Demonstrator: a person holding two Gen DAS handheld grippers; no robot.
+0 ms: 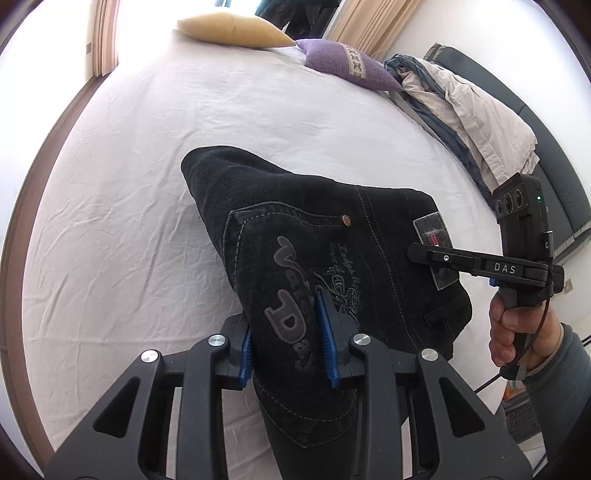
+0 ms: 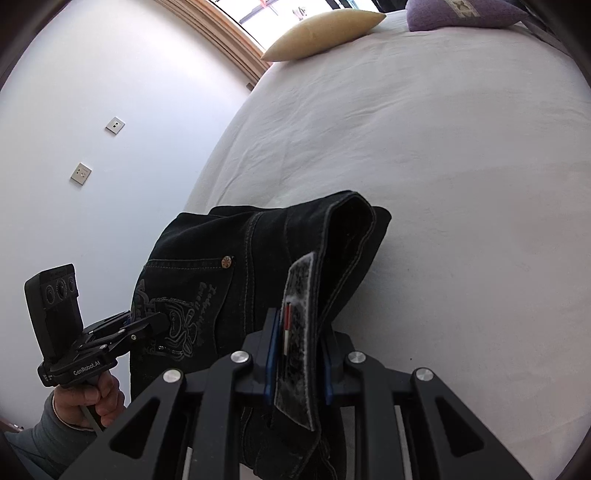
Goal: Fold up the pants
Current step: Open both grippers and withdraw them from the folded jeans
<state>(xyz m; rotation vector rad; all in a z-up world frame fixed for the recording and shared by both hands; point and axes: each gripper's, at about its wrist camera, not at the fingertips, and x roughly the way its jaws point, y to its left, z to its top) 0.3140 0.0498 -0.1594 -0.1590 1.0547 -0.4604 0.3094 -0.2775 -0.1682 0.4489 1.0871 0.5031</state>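
Black jeans (image 1: pixel 295 229) with an embroidered back pocket are bunched and held above the white bed (image 1: pixel 147 147). My left gripper (image 1: pixel 290 332) is shut on the pocket area, blue pads on both sides of the cloth. My right gripper (image 2: pixel 299 354) is shut on the waistband at the grey leather patch (image 2: pixel 295 332); it also shows in the left wrist view (image 1: pixel 417 253) at the patch (image 1: pixel 437 229). The jeans (image 2: pixel 229 266) hang between both grippers. The left gripper (image 2: pixel 162 319) shows at lower left of the right wrist view.
A yellow pillow (image 1: pixel 232 29) and a purple pillow (image 1: pixel 347 62) lie at the bed's far end. A crumpled beige and grey blanket (image 1: pixel 469 118) lies along the right side. A white wall with two outlets (image 2: pixel 81 173) stands left of the bed.
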